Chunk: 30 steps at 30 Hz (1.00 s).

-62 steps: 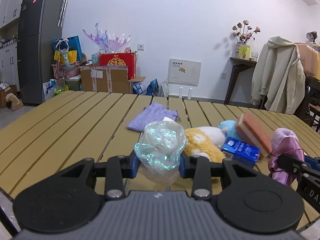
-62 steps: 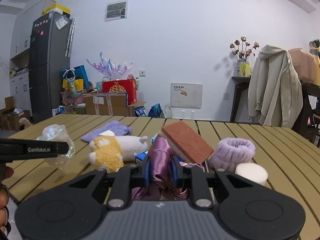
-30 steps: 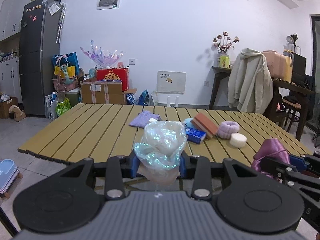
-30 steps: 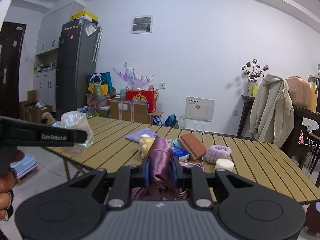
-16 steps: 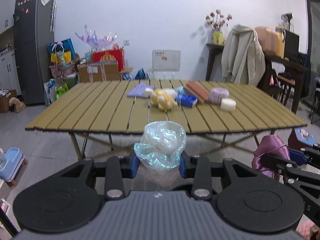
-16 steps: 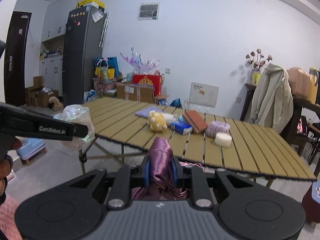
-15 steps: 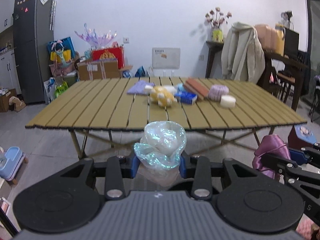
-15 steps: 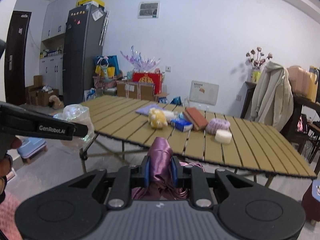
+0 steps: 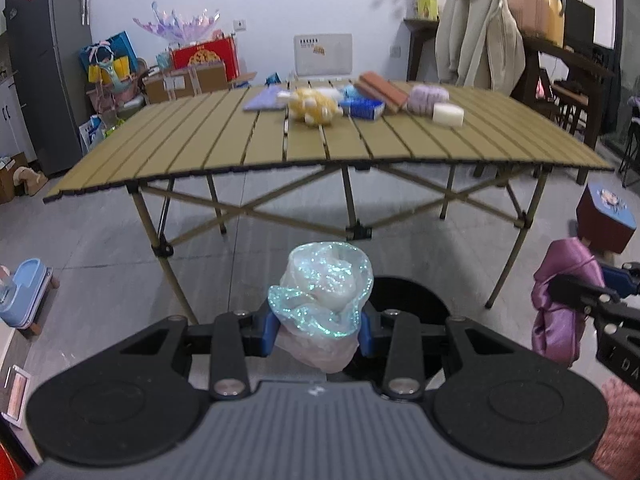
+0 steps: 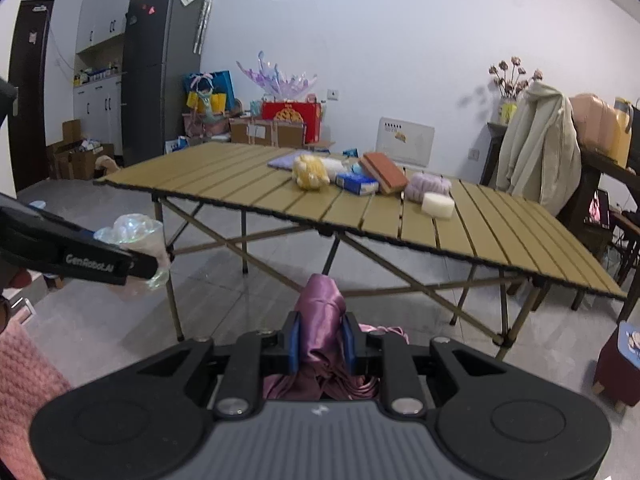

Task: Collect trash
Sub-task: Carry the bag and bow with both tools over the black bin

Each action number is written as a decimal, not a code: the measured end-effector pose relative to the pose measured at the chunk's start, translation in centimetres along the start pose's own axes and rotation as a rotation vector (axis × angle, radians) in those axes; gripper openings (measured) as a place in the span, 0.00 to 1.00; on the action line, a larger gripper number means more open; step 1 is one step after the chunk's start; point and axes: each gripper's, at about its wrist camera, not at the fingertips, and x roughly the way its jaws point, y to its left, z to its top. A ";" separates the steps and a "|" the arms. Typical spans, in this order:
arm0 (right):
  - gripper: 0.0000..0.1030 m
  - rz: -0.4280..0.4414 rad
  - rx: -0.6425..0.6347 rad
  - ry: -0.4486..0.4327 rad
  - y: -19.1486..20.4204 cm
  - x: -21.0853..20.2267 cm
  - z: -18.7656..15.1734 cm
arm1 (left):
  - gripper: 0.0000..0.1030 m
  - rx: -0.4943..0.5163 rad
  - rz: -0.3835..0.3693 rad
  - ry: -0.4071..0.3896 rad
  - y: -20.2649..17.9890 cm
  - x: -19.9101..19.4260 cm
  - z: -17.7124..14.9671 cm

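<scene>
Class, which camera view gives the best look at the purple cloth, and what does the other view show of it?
The right wrist view: the purple cloth sits centred and close, pinched in the right tool, its folds spilling below. The left wrist view shows it only at the right edge, hanging from that tool seen side-on.

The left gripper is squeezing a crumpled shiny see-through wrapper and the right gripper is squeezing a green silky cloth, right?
Almost. The left gripper does squeeze the crumpled shiny see-through wrapper, but the silky cloth in the right gripper is purple, not green. The right wrist view shows it.
</scene>
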 end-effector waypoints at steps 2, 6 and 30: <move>0.20 -0.001 0.006 0.019 -0.1 0.3 -0.6 | 0.37 0.002 0.003 0.026 0.0 0.6 -0.7; 0.20 -0.004 0.024 0.064 -0.5 1.5 -1.8 | 0.37 -0.003 0.006 0.080 0.4 2.2 -2.1; 0.20 -0.098 0.160 0.253 -7.4 13.1 -6.8 | 0.37 0.002 0.025 0.398 0.1 15.6 -5.4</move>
